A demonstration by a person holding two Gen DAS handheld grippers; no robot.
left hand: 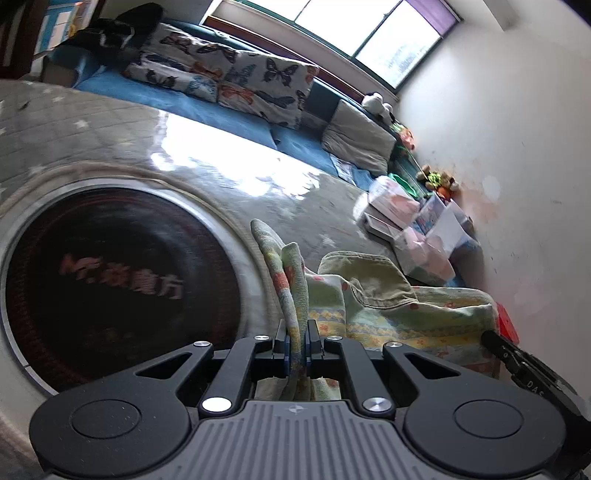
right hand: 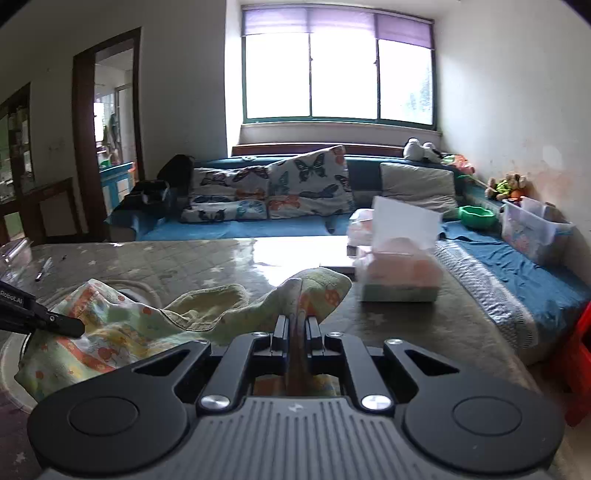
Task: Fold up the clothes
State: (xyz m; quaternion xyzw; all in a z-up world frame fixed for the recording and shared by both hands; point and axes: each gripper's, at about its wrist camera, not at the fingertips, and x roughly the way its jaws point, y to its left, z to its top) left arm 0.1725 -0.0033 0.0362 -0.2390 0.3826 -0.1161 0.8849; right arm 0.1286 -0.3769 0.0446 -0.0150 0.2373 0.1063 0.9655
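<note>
Left wrist view shows the left gripper (left hand: 297, 341) pinching a fold of the printed garment (left hand: 388, 299); the right gripper (right hand: 296, 330) clamps its other end above the worktop (right hand: 192, 258). Thin bunched edges could slip free if pulled apart unevenly.

Pale green garment (right hand: 122, 325) with orange flower print; grey starred desk (right hand: 177, 258); blue sofa (right hand: 258, 227); butterfly-patterned cushions (right hand: 306, 181); purple blind (right hand: 336, 22).
</note>
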